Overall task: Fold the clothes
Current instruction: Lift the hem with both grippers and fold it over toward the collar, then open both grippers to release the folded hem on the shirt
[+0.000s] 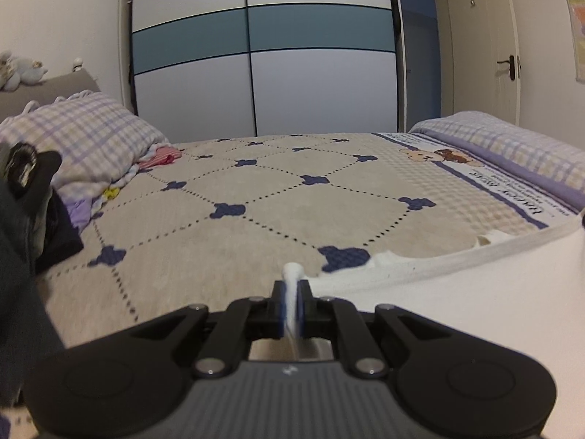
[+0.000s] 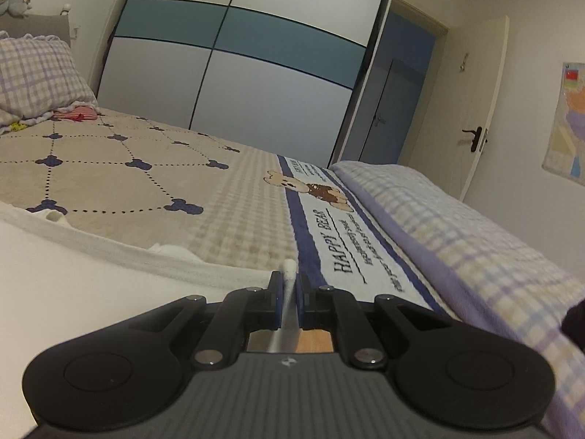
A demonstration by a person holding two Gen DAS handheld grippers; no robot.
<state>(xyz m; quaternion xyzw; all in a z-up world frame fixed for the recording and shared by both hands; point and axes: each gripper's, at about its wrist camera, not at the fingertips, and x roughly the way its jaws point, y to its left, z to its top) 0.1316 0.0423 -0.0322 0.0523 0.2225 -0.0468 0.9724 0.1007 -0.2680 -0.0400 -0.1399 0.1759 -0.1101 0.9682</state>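
My left gripper [image 1: 291, 301] and right gripper [image 2: 289, 301] each clamp hem of white garment [image 1: 457, 314], spread over bed [image 1: 226, 190]. Keep hem taut, hands level, lift evenly before folding.

The right gripper [image 2: 289, 285] pinches a fold of the white garment [image 2: 73, 267], which spreads to the left over the bedspread [image 2: 146, 175]. A wardrobe [image 2: 237, 66] stands far behind.
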